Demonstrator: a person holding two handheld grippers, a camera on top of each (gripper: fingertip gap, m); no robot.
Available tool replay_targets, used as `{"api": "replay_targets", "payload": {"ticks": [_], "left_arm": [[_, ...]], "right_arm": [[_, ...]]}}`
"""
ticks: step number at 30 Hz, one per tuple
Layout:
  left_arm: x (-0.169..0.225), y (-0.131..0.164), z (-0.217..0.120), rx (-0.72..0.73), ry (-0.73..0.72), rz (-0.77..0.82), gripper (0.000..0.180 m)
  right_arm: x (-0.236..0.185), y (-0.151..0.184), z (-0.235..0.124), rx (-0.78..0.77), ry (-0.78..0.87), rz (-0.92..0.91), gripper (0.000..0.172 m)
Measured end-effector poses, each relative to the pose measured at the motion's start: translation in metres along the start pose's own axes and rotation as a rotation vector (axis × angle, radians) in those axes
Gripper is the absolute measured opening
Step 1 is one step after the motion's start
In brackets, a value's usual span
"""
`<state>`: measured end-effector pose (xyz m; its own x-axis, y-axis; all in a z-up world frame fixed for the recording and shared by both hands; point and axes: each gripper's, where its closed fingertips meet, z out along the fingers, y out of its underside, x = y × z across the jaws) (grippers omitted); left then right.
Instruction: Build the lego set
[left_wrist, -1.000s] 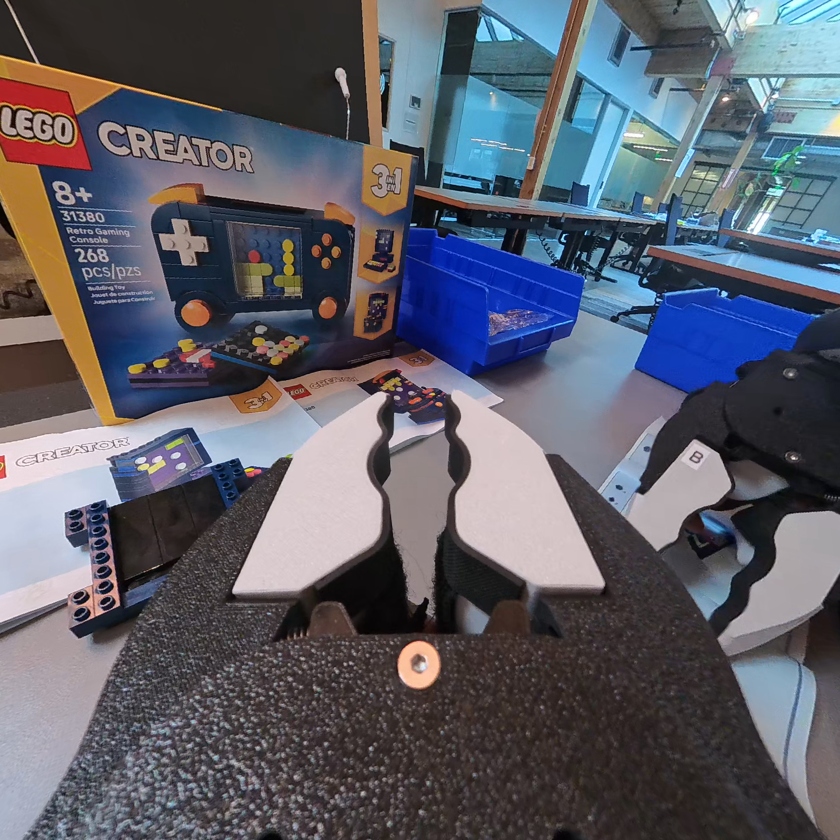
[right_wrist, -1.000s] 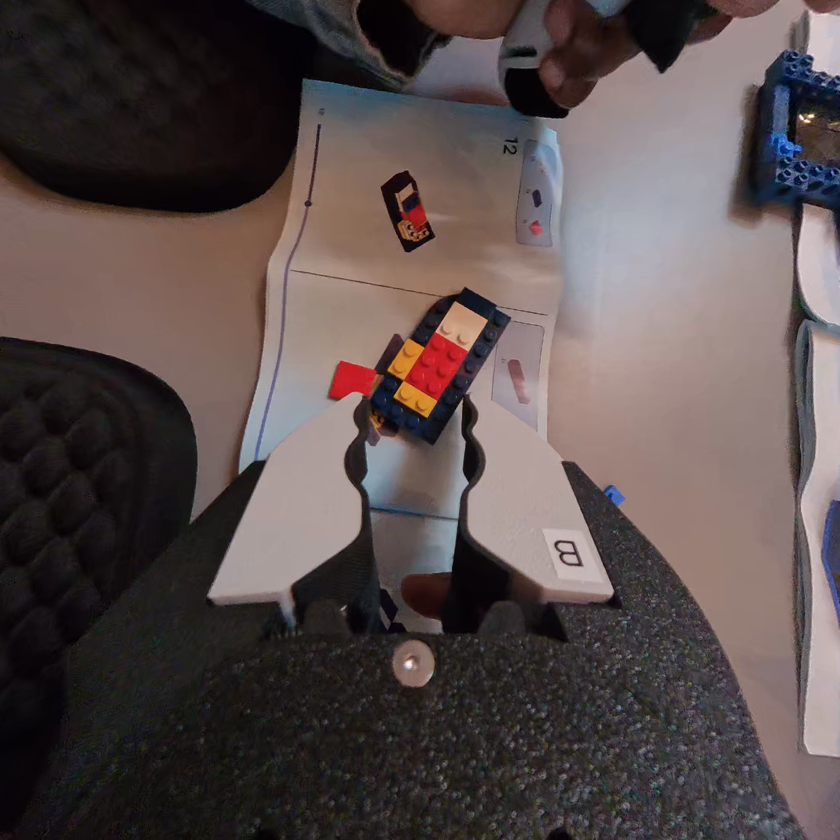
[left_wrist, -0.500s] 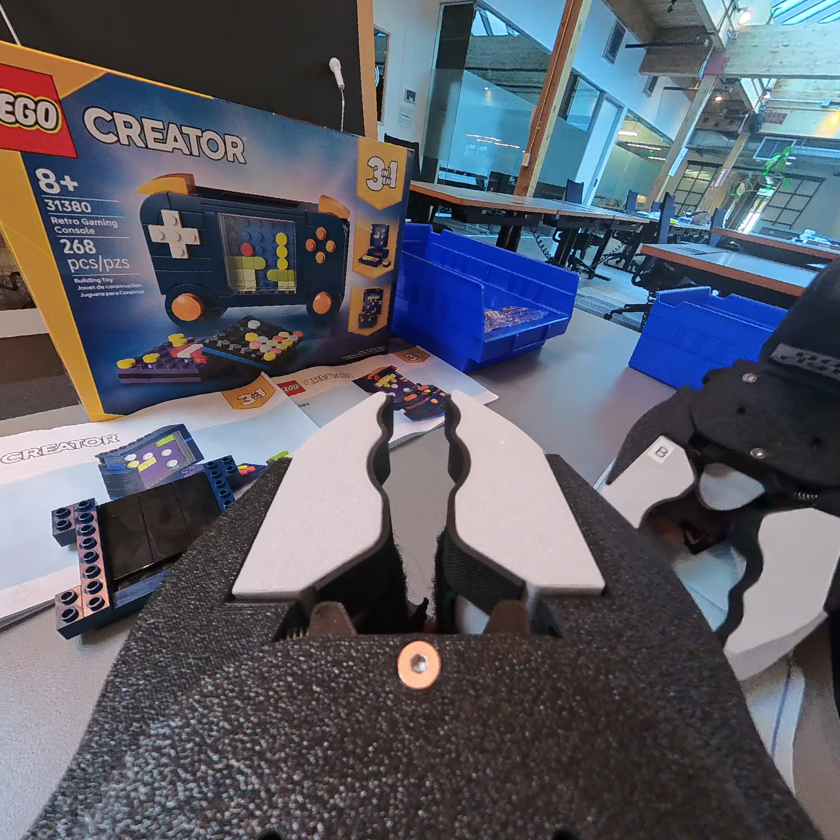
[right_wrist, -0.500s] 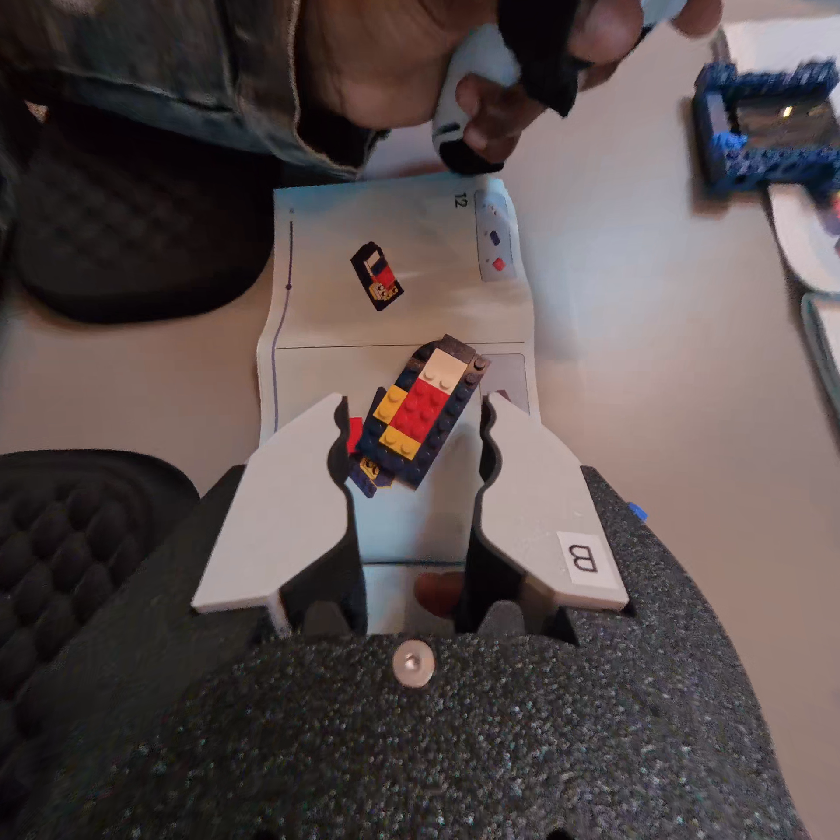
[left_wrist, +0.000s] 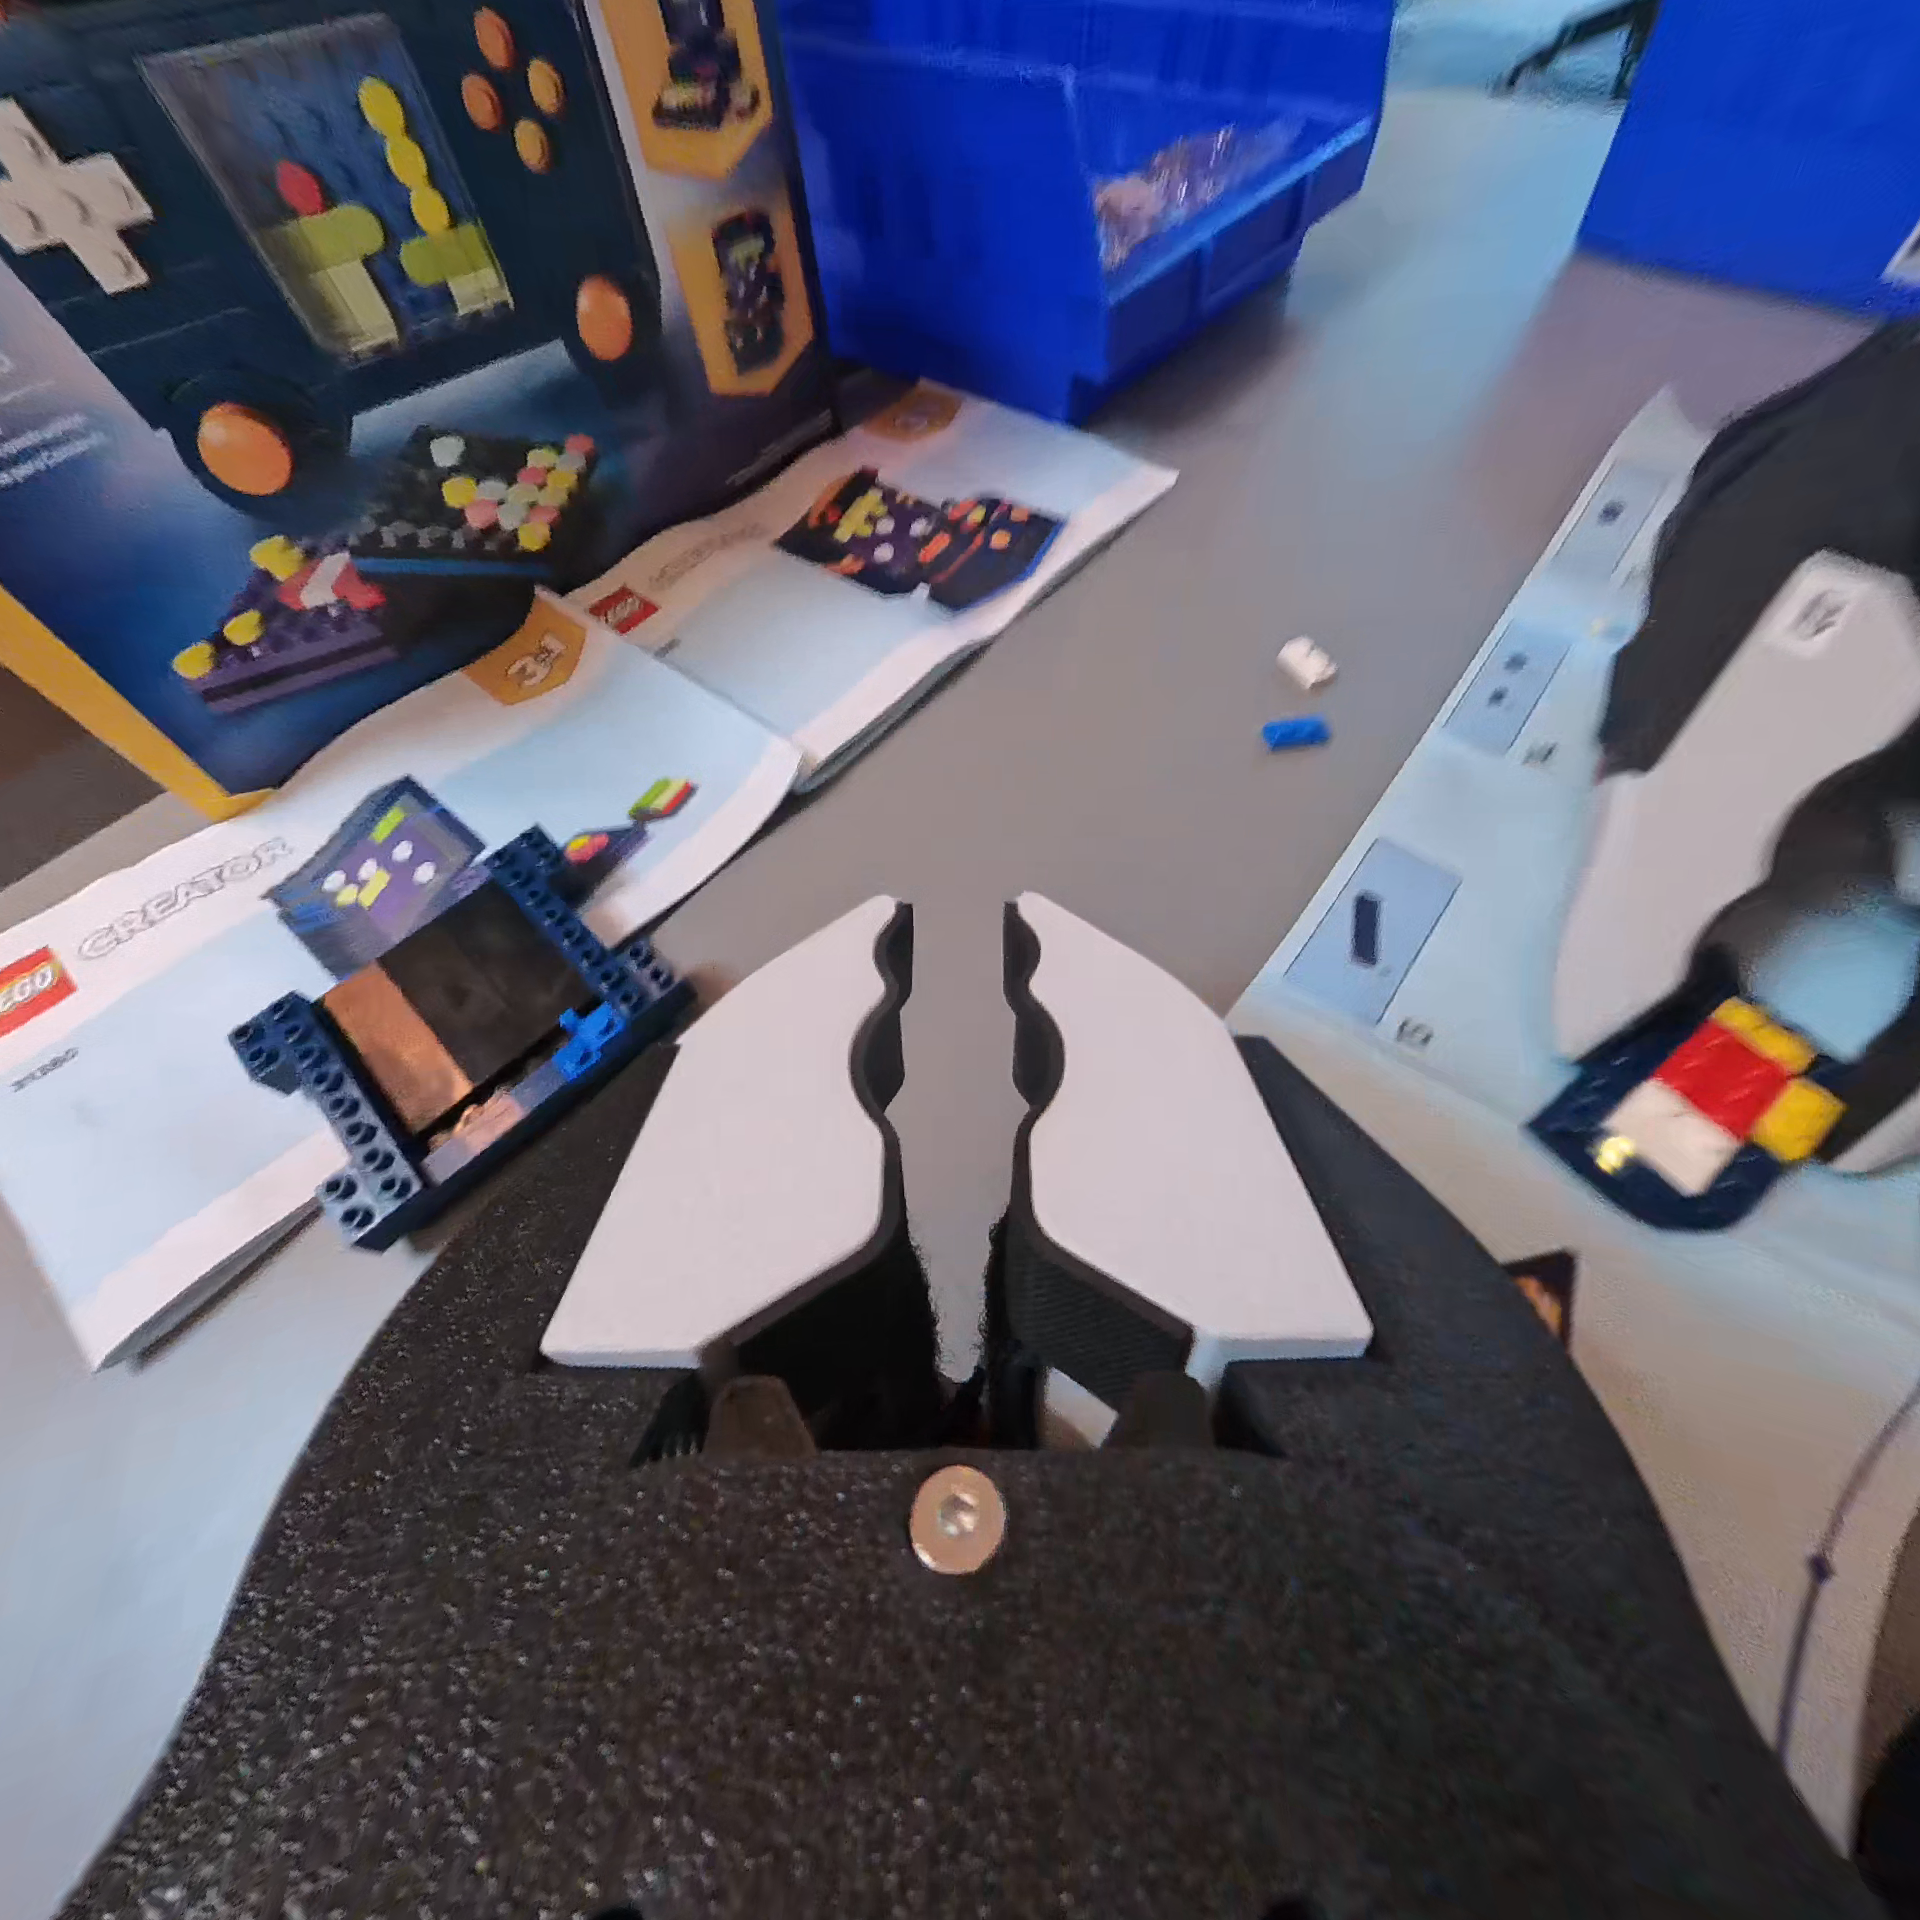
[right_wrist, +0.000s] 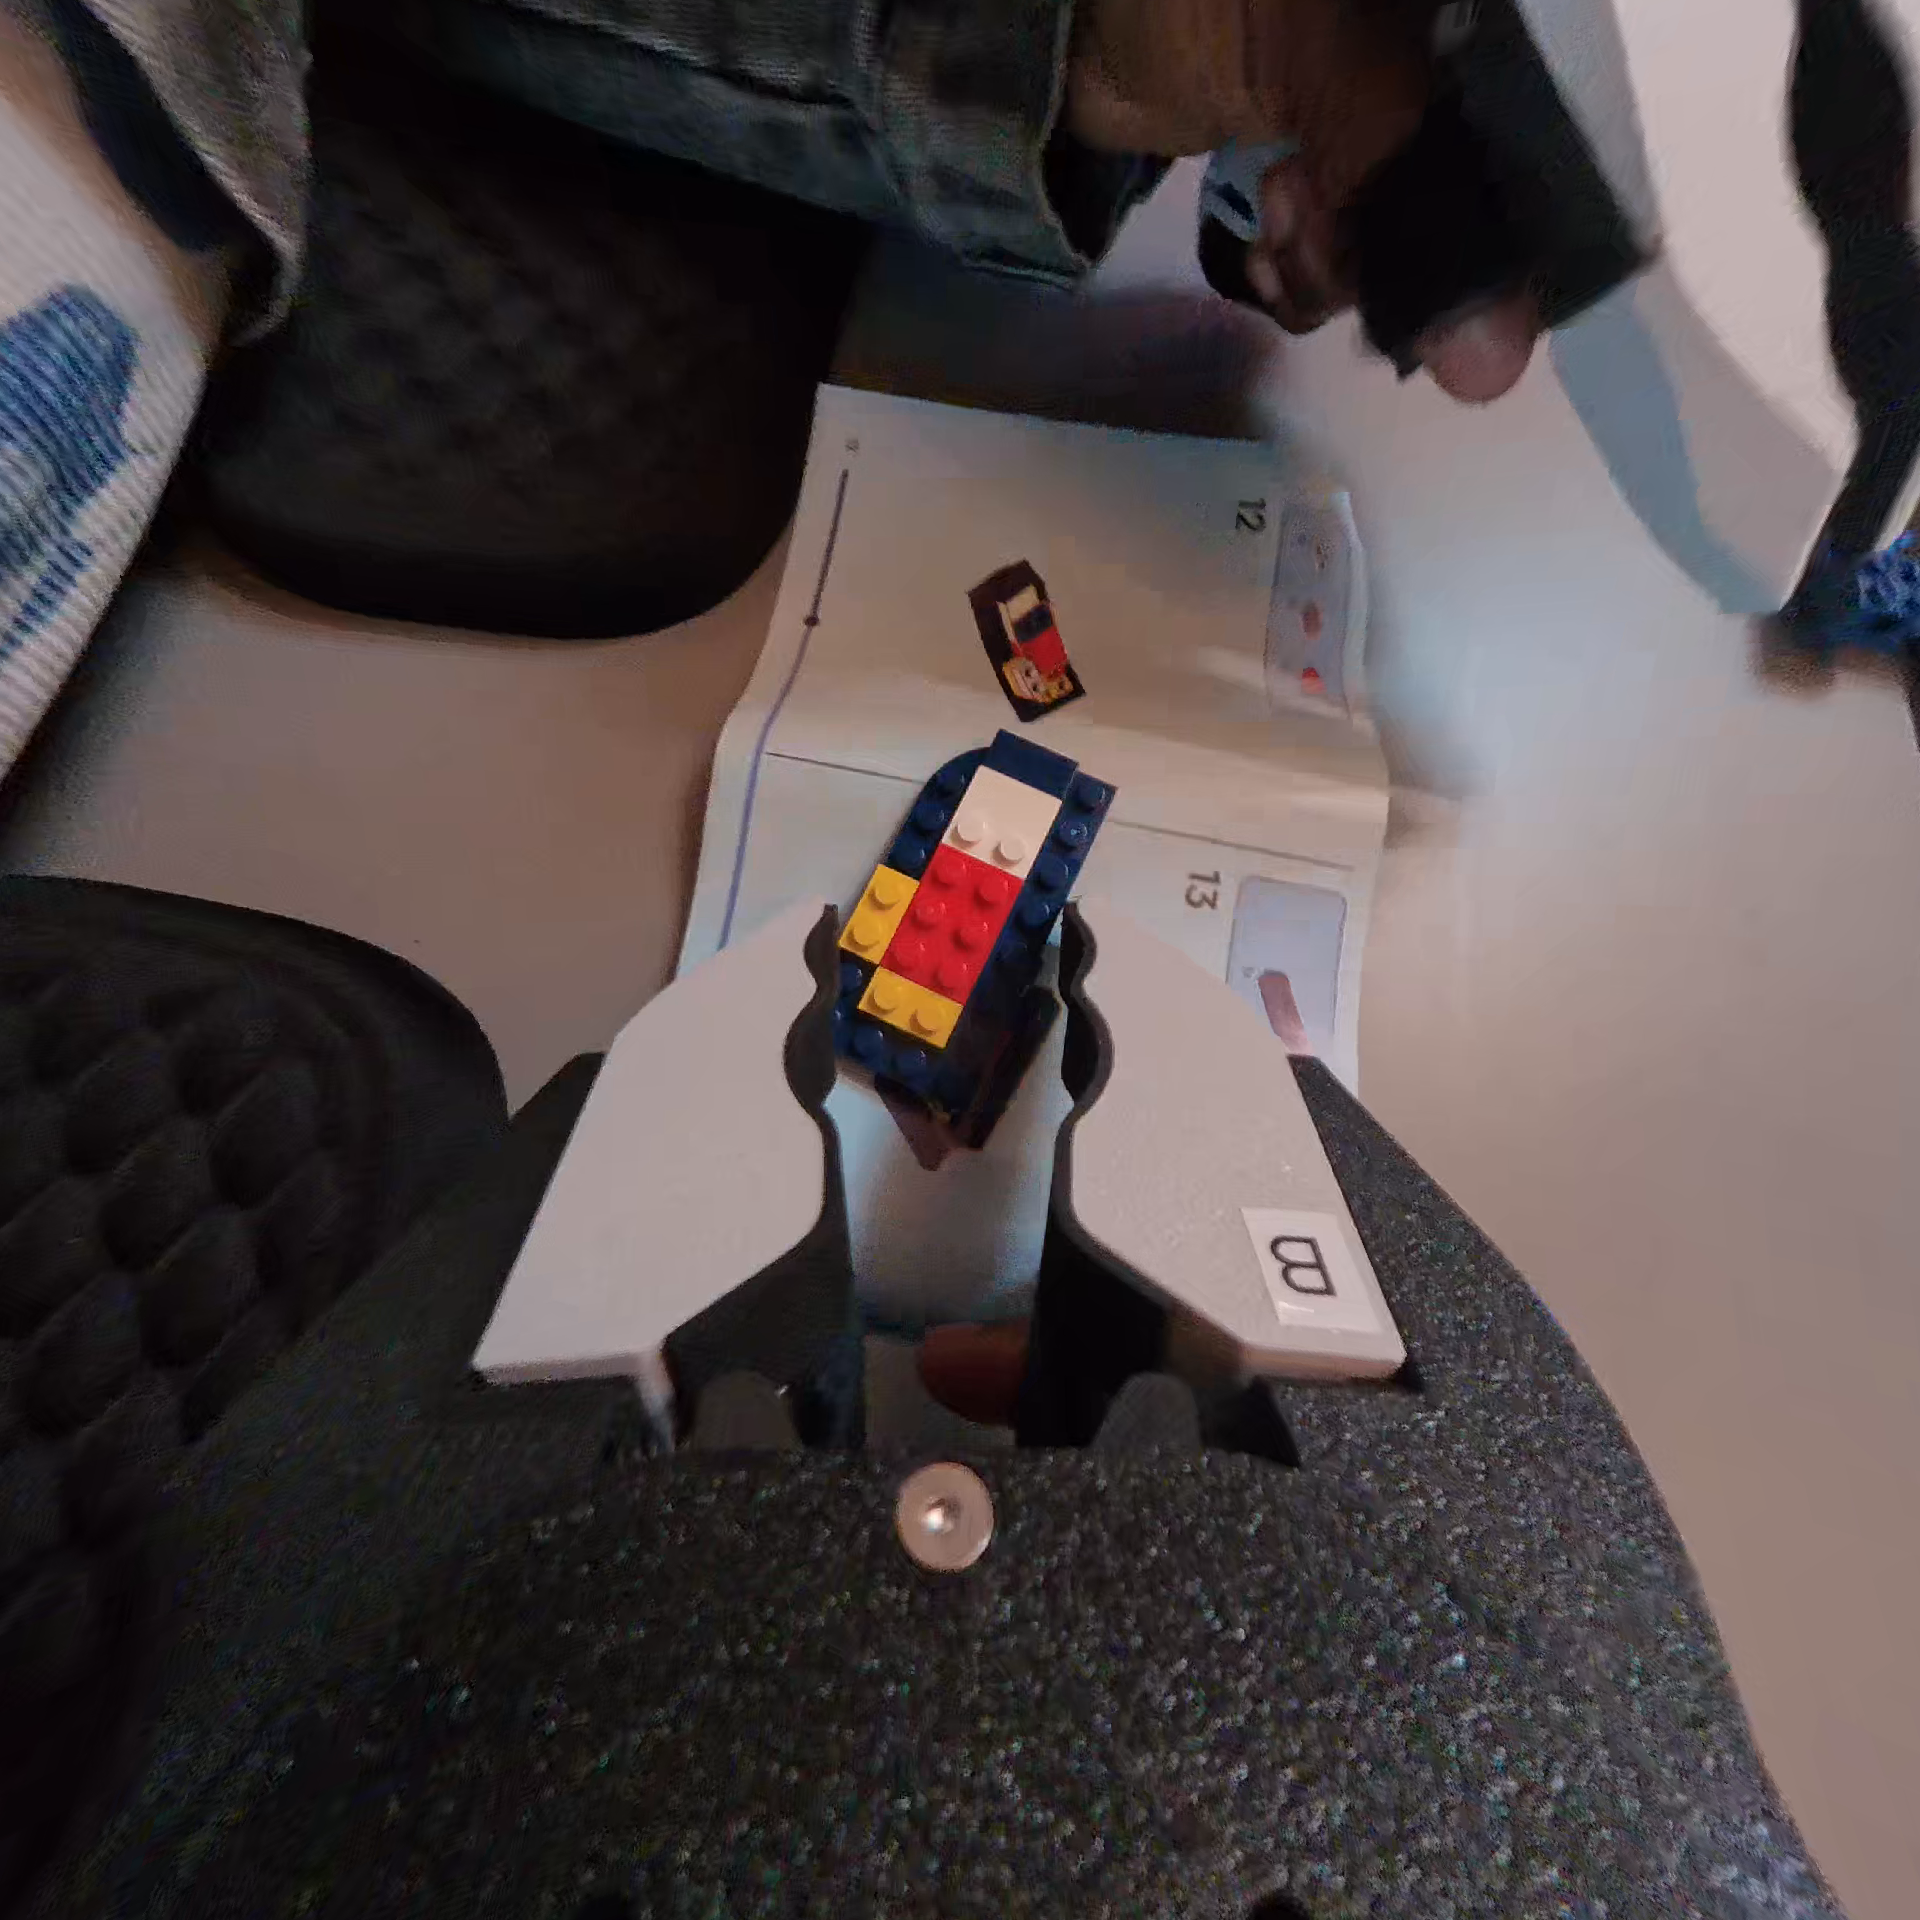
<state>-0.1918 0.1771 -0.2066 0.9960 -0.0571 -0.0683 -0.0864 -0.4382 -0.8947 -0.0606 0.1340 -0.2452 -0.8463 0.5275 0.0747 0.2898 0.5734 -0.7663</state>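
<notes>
My right gripper (right_wrist: 943, 930) is shut on a small brick assembly (right_wrist: 961, 914): a dark blue plate with red, yellow and white bricks on top. Both pads press its long sides, over an open instruction booklet (right_wrist: 1091, 623). The left wrist view shows the same assembly (left_wrist: 1704, 1101) between that gripper's fingers (left_wrist: 1704, 831) at the right. My left gripper (left_wrist: 956, 920) is open by a narrow gap with nothing in it, above the grey table (left_wrist: 1091, 748). It is next to a dark blue brick frame with a black panel (left_wrist: 447, 1018).
A toy set box (left_wrist: 312, 312) stands at the back left, with booklets (left_wrist: 831, 603) in front and blue bins (left_wrist: 1091, 208) behind. A small white piece (left_wrist: 1306, 662) and a small blue piece (left_wrist: 1296, 732) lie loose. A person's hand (right_wrist: 1330, 208) and black cushions (right_wrist: 208, 1143) lie near the right gripper.
My right gripper opened wider, moved forward around the brick assembly, then closed on its sides. My left gripper tipped downward toward the table and its gap narrowed slightly.
</notes>
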Motion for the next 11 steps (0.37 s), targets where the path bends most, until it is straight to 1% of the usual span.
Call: {"api": "replay_targets", "payload": {"ticks": [2, 4, 7, 11], "left_arm": [[-0.001, 0.012, 0.002, -0.041, 0.007, 0.001, 0.016], [0.001, 0.013, 0.004, -0.052, 0.033, -0.029, 0.016], [0.001, 0.014, 0.005, -0.059, 0.039, -0.033, 0.016], [0.005, 0.021, 0.009, -0.113, 0.047, -0.008, 0.016]], "right_arm": [[-0.003, -0.004, 0.005, -0.004, 0.000, -0.045, 0.040], [-0.006, -0.006, 0.010, -0.024, -0.024, -0.065, 0.040], [-0.008, -0.005, 0.016, -0.039, -0.049, -0.038, 0.040], [-0.009, -0.004, 0.016, -0.018, -0.064, 0.002, 0.040]]}}
